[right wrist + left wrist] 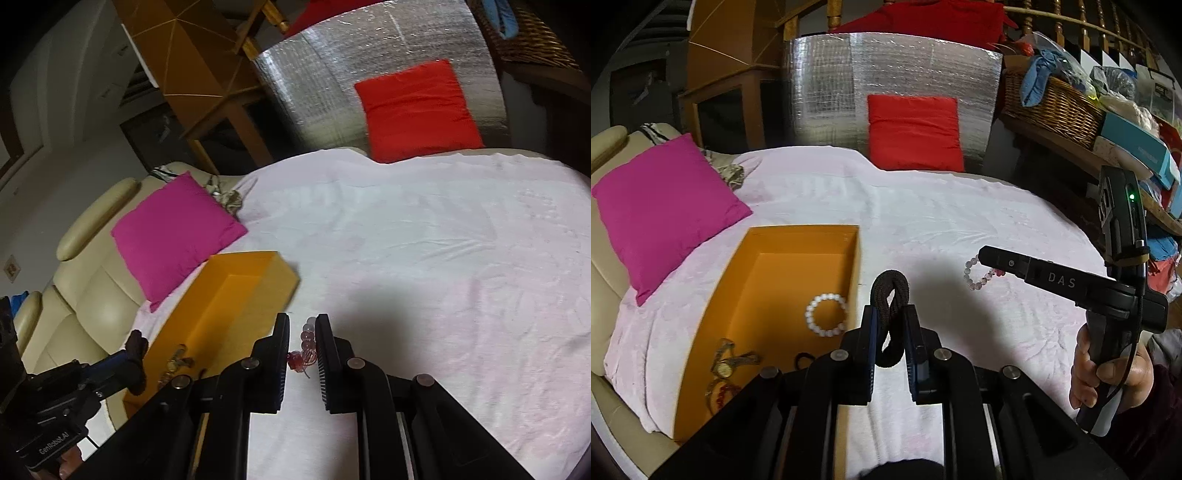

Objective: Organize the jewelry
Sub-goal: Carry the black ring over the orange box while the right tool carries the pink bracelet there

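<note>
Both claws carry a piece toward the open orange cardboard box [753,258].

A twisted dark-brown fabric hair band [890,317] is pinched upright in the nearly closed left claw [891,332], just beside the box's right wall; the right claw [302,354], narrowed likewise, grips a pale pink beaded bracelet [308,339] with a red charm, above the pale pink sheet [923,206] of the bed. Inside the box already lie a white beaded bracelet [826,314], a gold wristwatch [726,365] and a red bead string (partly hidden). The step in hand looks like the carry; next, each claw must come over the box's opening and part its jaws, one after the other to avoid crowding.
</note>
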`<action>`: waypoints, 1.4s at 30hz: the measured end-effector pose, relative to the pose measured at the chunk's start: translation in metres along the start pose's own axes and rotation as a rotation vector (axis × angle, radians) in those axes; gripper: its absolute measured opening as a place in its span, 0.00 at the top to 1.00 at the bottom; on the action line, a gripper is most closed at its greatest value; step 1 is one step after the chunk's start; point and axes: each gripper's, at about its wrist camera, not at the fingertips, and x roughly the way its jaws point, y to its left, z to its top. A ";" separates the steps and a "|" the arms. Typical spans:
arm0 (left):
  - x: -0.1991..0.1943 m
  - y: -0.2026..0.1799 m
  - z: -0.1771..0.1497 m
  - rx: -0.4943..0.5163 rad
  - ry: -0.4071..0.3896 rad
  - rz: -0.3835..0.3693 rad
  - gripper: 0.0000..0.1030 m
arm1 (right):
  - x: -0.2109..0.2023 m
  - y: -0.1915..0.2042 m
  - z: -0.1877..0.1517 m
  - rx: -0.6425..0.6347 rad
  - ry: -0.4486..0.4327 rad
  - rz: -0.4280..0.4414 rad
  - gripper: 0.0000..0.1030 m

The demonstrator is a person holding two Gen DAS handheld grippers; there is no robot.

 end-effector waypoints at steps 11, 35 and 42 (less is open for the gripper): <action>-0.009 0.035 0.004 -0.006 -0.018 0.091 0.86 | 0.029 0.038 0.001 0.002 0.002 0.080 0.85; 0.087 0.137 0.027 -0.027 0.134 0.238 0.86 | 0.131 0.086 0.010 -0.020 0.113 0.173 0.84; 0.126 0.138 0.031 -0.018 0.197 0.255 0.86 | 0.171 0.082 0.014 -0.022 0.162 0.137 0.84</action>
